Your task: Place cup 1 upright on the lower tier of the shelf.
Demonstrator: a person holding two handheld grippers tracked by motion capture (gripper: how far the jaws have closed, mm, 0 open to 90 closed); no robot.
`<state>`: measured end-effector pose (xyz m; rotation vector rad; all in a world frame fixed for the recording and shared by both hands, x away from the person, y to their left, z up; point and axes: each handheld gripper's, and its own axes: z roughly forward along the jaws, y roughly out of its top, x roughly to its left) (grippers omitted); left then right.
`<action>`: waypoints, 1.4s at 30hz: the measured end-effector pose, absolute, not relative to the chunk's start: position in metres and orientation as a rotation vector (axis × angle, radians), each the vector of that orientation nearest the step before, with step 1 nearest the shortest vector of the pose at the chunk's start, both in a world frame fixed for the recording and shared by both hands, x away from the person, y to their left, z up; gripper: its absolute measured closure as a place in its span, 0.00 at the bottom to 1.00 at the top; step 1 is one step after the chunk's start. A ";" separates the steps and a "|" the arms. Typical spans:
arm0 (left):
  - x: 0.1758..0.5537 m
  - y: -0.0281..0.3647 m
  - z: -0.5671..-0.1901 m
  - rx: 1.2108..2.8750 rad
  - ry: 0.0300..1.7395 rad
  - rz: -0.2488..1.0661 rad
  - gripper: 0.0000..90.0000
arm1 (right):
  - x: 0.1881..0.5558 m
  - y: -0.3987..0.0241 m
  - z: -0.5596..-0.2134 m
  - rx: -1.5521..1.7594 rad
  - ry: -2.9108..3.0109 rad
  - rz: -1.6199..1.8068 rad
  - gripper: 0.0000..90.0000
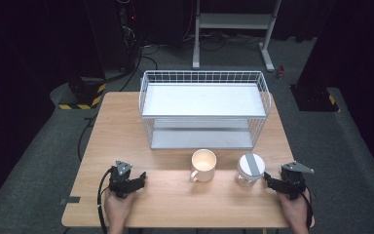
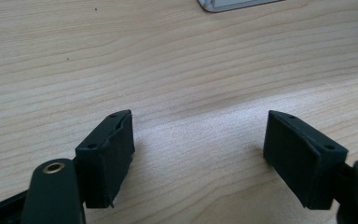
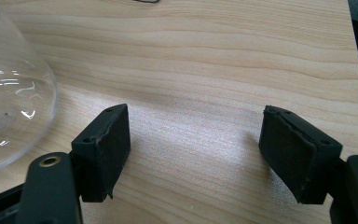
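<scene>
A cream mug [image 1: 203,165] stands on the wooden table [image 1: 126,126], handle toward the near left. Right of it is a clear glass jar [image 1: 250,169] with a white lid; its curved glass wall [image 3: 9,88] also shows at the left of the right gripper view. My left gripper [image 1: 139,179] rests low at the near left of the table, open, with bare wood between its pads [image 2: 109,156]. Just right of the jar sits my right gripper [image 1: 270,181], open as well, its pads [image 3: 105,149] apart over bare wood and not touching the jar.
A white wire rack [image 1: 203,108] with two shelves stands at the back middle of the table; a corner of its lower shelf [image 2: 235,4] shows in the left gripper view. Beyond the table are dark floor, cables and a metal stand [image 1: 233,29]. The table's right edge [image 3: 356,70] lies close to my right gripper.
</scene>
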<state>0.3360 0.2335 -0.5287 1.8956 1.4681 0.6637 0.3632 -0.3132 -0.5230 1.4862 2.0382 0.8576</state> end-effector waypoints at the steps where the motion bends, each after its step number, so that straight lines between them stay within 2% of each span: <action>1: 0.336 0.234 -0.529 1.896 1.468 0.663 0.27 | 0.363 -0.313 -0.523 1.486 2.038 0.858 0.28; 14: 0.336 0.234 -0.529 1.893 1.472 0.663 0.27 | 0.363 -0.313 -0.523 1.488 2.037 0.857 0.27; 23: 0.336 0.234 -0.529 1.890 1.478 0.664 0.27 | 0.364 -0.313 -0.523 1.447 2.105 0.872 0.16; 42: 0.336 0.234 -0.529 1.889 1.479 0.665 0.27 | 0.335 -0.321 -0.518 1.436 2.052 0.945 0.18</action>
